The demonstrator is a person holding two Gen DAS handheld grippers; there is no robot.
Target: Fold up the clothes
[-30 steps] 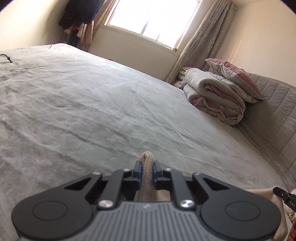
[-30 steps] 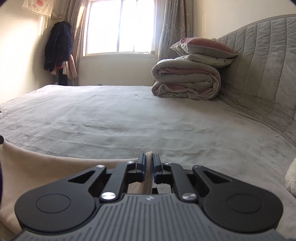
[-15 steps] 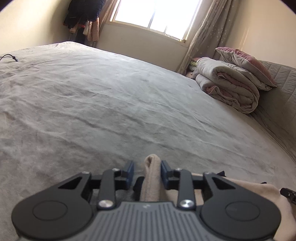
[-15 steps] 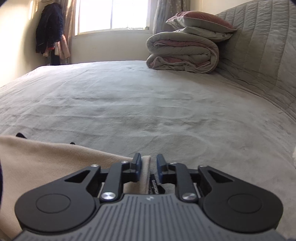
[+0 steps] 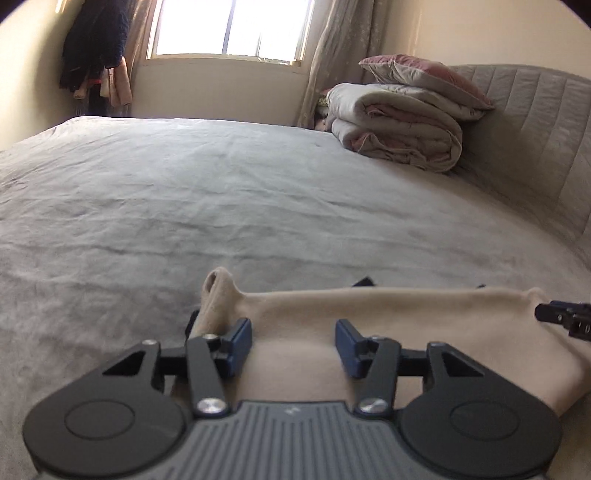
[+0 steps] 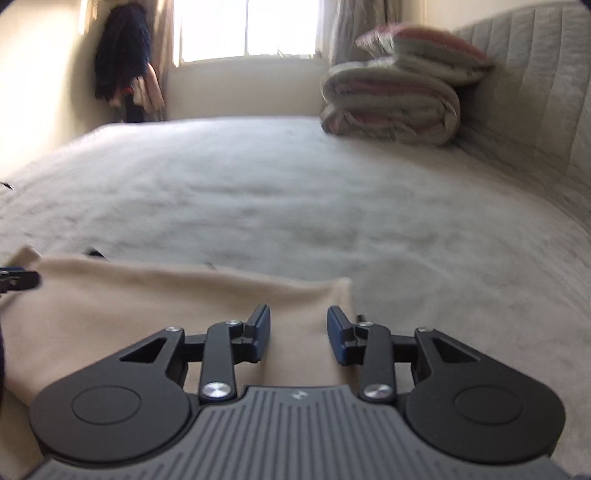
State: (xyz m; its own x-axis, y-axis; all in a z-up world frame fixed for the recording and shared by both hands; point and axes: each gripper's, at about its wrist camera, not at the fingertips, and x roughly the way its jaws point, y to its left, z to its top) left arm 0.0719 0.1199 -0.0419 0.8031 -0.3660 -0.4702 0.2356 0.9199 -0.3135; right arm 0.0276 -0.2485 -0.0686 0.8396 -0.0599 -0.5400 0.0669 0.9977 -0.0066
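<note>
A wide grey bed [image 5: 229, 206] is filling most of both frames, with a bright window [image 5: 229, 27] at the top centre, a rolled quilt and pillow [image 5: 399, 125] stacked at the upper right against the padded headboard [image 5: 528, 122], and dark clothes hanging [image 5: 92, 51] at the upper left.

We are working on a beige garment [image 5: 388, 314], which is lying on the bed across the lower part of both views. In the left wrist view its far edge is running straight across the frame, with one corner standing up in a small peak at lower centre; dark bits of something are peeking out beyond that edge, too small for us to name. In the right wrist view the cloth [image 6: 166, 306] is spreading flat from the lower left to an edge near the centre.

Our left claw [image 5: 293, 343] is hanging released, jaws wide apart over the cloth, the peaked corner just beside its left jaw. Our right claw [image 6: 298, 334] is likewise spread apart and gripping nothing, hovering above the garment's right edge.

We are judging that the straight, doubled-looking edge suits a fold laid down, but how many folds lie beneath, or remain, we cannot tell.
</note>
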